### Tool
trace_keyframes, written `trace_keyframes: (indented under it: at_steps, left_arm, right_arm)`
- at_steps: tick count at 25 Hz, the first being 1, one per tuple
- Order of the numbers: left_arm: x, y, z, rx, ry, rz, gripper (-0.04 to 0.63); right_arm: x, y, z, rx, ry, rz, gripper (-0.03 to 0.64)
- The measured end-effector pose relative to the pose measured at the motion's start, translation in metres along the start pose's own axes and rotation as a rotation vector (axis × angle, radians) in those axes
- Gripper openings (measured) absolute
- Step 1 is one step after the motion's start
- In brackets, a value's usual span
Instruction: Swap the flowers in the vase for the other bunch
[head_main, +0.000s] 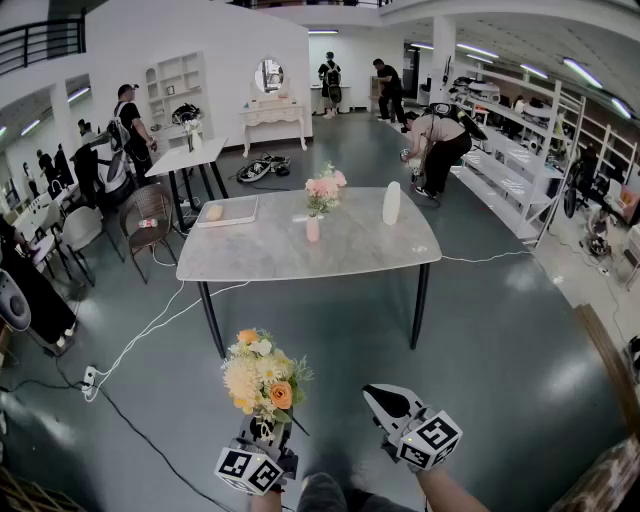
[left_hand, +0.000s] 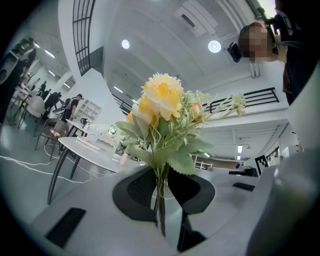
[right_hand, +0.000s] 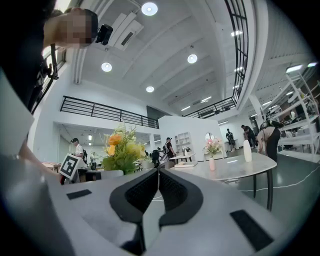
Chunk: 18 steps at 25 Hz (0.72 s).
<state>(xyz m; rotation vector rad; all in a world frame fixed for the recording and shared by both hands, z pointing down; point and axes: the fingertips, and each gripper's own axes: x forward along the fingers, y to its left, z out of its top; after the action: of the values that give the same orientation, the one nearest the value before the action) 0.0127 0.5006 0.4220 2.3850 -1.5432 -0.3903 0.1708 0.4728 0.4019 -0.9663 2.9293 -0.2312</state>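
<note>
Marble table (head_main: 350, 250) stands well ahead, vase (head_main: 313, 229) of pink flowers (head_main: 323, 190) upright on it. Left gripper (head_main: 262, 438) clamps yellow bunch (head_main: 262, 375) by its stems (heads up); right gripper (head_main: 385, 402) shut, empty, free.

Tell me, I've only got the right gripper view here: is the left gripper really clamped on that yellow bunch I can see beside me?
Observer: Yes. The left gripper view shows the left gripper with its jaws closed on the stems of the yellow bunch, which stands upright.
Operator: And what's lying on the floor between me and the table?
Observer: The head view shows a white cable trailing from near the left front leg of the table to a power strip off to the left.
</note>
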Motion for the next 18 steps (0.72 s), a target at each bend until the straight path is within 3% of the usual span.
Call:
trace_keyframes:
  at_steps: [9, 18]
  left_arm:
    - [0.024, 0.014, 0.004, -0.018, -0.009, -0.014, 0.078]
    - [0.092, 0.069, 0.009, -0.026, 0.015, -0.04, 0.078]
  right_arm:
    - [0.024, -0.009, 0.002, -0.02, -0.001, 0.016, 0.026]
    - [0.093, -0.068, -0.006, 0.034, 0.002, -0.037, 0.028]
